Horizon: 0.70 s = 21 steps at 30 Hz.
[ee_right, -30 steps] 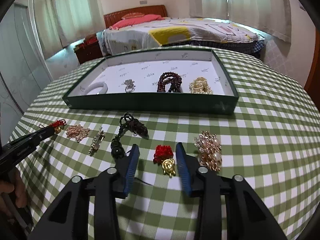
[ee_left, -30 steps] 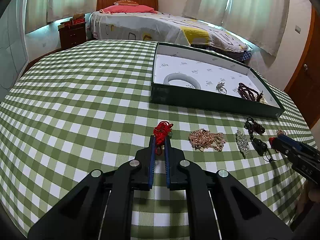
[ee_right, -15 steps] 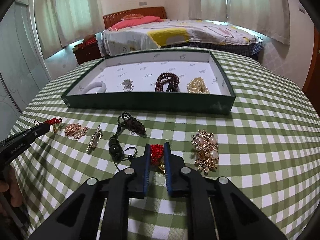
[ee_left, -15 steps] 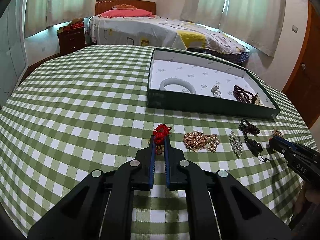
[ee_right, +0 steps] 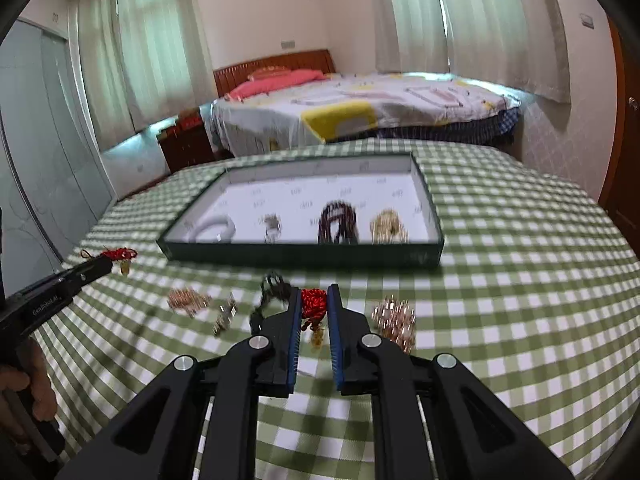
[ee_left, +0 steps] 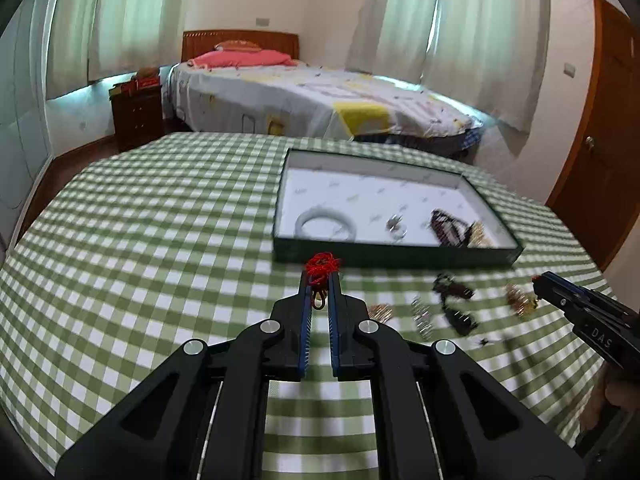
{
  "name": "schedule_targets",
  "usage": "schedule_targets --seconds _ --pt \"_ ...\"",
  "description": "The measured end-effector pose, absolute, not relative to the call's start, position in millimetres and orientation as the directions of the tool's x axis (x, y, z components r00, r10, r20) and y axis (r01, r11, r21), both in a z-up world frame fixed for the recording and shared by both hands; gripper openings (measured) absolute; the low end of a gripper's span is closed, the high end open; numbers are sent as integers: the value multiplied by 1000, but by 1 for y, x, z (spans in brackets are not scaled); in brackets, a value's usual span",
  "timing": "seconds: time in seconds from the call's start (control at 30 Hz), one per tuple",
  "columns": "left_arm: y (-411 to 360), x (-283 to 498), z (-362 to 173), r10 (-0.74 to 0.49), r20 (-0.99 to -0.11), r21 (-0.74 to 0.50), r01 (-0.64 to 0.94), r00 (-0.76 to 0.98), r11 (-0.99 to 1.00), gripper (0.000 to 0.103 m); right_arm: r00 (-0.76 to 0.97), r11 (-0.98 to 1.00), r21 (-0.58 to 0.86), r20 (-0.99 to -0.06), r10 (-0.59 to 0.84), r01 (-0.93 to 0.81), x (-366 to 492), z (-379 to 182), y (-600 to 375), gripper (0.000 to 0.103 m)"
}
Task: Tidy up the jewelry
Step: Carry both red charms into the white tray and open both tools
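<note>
My left gripper (ee_left: 319, 280) is shut on a red cord bracelet (ee_left: 322, 265) with a small gold charm, held above the checked table in front of the green tray (ee_left: 384, 257). My right gripper (ee_right: 313, 300) is shut on a second red cord charm (ee_right: 313, 305) with a gold pendant hanging below it, lifted off the cloth. The tray (ee_right: 304, 255) holds a white bangle (ee_right: 214, 227), a ring (ee_right: 272, 226), dark beads (ee_right: 338, 224) and a gold bracelet (ee_right: 388, 226). The left gripper also shows in the right wrist view (ee_right: 106, 260), the right gripper in the left wrist view (ee_left: 538, 280).
On the cloth lie a rose-gold chain (ee_right: 188, 300), a silver brooch (ee_right: 226, 314), a black cord necklace (ee_right: 274, 286) and a pearl-and-gold brooch (ee_right: 394, 320). A bed (ee_left: 320, 100) and a nightstand (ee_left: 136, 114) stand beyond the round table. A door (ee_left: 600, 120) is at the right.
Both grippers have risen from the table with their red charms and moved toward the tray. The right gripper, open a second ago, closed on its charm.
</note>
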State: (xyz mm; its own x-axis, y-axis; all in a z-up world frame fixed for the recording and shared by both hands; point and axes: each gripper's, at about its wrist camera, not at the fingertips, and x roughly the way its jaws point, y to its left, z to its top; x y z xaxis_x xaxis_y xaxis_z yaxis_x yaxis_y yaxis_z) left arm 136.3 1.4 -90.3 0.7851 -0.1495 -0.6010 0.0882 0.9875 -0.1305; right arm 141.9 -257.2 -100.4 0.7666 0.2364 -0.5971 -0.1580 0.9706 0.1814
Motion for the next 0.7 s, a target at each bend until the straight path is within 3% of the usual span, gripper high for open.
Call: schedule_targets --seconds 0.4,0.7 --pt "-25 182 -54 -192 -544 -137 139 817 981 8 823 970 192 -520 229 -148 182 -60 -270 13" --pt "-38 256 -61 -175 -574 -127 125 800 984 8 836 977 157 -509 205 -144 246 -53 -274 13"
